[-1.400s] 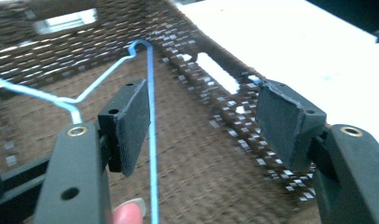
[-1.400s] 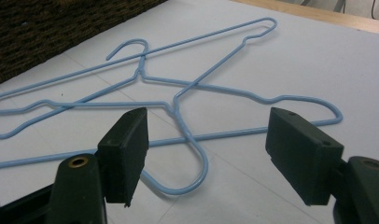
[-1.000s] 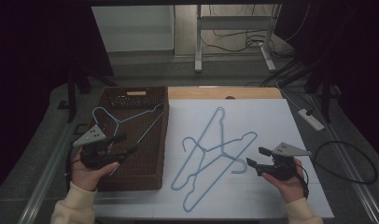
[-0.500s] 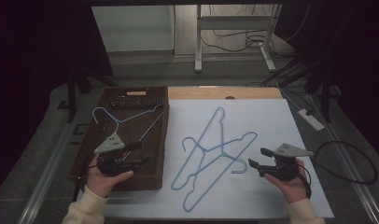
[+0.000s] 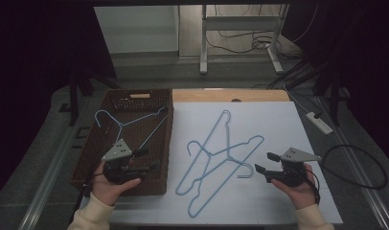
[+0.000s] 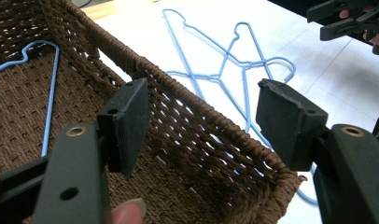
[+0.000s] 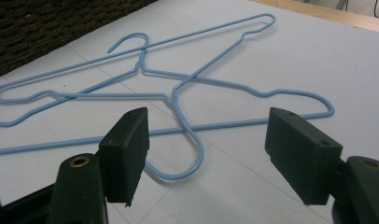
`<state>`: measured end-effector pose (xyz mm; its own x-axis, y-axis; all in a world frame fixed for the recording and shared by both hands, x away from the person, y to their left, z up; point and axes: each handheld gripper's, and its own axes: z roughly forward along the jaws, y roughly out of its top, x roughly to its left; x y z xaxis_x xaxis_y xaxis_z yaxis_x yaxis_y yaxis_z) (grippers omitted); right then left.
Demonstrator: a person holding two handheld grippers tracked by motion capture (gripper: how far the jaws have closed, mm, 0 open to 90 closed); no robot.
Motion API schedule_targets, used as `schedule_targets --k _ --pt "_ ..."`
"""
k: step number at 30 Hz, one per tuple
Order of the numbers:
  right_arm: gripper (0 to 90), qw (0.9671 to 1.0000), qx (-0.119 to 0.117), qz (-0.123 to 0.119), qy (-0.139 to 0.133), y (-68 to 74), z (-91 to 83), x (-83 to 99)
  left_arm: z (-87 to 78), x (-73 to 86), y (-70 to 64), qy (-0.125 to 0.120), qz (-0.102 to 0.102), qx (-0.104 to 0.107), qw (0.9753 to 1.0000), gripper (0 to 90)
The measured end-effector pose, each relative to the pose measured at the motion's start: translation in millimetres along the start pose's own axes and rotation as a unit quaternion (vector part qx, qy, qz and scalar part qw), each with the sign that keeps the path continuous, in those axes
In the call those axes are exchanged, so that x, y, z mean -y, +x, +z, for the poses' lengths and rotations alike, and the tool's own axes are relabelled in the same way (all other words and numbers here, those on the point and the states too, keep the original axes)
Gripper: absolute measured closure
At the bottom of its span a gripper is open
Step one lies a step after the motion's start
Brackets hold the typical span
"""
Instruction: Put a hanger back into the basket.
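Hangers (image 5: 216, 158), two of blue wire, lie crossed on the white sheet (image 5: 279, 120) of the tabletop, between the two hands; a third hanger (image 5: 130, 122) lies in the brown basket (image 5: 169, 139) at the left. In the high view the right tongs (image 5: 260, 163) hover just right of the crossed pair, jaws apart and empty, pointing left at the hook (image 5: 245, 171) of the nearer hanger. That hook is the closest part to them; the pair's long axes run diagonally away from the person. The left tongs (image 5: 152, 158) hang over the basket's near right corner, also apart and holding nothing, farther from the pair with the basket wall between.

In the left gripper view the left tongs (image 6: 201, 126) gape wide over the basket rim (image 6: 211, 116); the crossed hangers (image 6: 225, 70) lie beyond it on the sheet, and the basket hanger (image 6: 50, 93) rests on the weave at left.

In the right gripper view the right tongs (image 7: 206, 149) stand wide open, and the hook (image 7: 192, 154) curls flat on the sheet between and just ahead of the jaws. I judge the right hand better placed for the pick.

The room behind is dark, with a table frame (image 5: 240, 38) and cables (image 5: 298, 67) on the floor.
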<state>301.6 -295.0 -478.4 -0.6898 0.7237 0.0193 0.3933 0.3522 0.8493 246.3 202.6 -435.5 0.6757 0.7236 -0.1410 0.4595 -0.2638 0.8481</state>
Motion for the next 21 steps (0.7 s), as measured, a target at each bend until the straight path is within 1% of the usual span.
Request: schedule_targets --k 5,9,16,20,21 --pt "31.5 1.0 -0.002 -0.002 -0.001 0.3 -0.4 -1.1 -1.4 -0.2 -1.0 -0.004 -0.002 -0.001 1.0 34.9" --pt "31.6 1.0 -0.004 -0.002 0.002 0.8 0.2 -1.6 -2.6 0.5 -1.5 -0.004 0.002 -0.006 1.0 34.9" --pt "31.9 0.9999 -0.009 -0.003 0.007 2.7 1.7 -3.2 -3.3 1.1 -2.3 -0.004 0.006 -0.009 0.9999 34.9" --pt "31.8 0.9998 -0.009 -0.01 0.017 5.2 0.6 -8.7 -2.6 1.1 -2.7 -0.004 0.006 -0.005 1.0 34.9" --pt "31.3 0.9992 -0.013 -0.02 0.031 7.0 0.2 -15.1 -2.6 0.8 -2.8 -0.005 0.005 -0.001 1.0 35.0"
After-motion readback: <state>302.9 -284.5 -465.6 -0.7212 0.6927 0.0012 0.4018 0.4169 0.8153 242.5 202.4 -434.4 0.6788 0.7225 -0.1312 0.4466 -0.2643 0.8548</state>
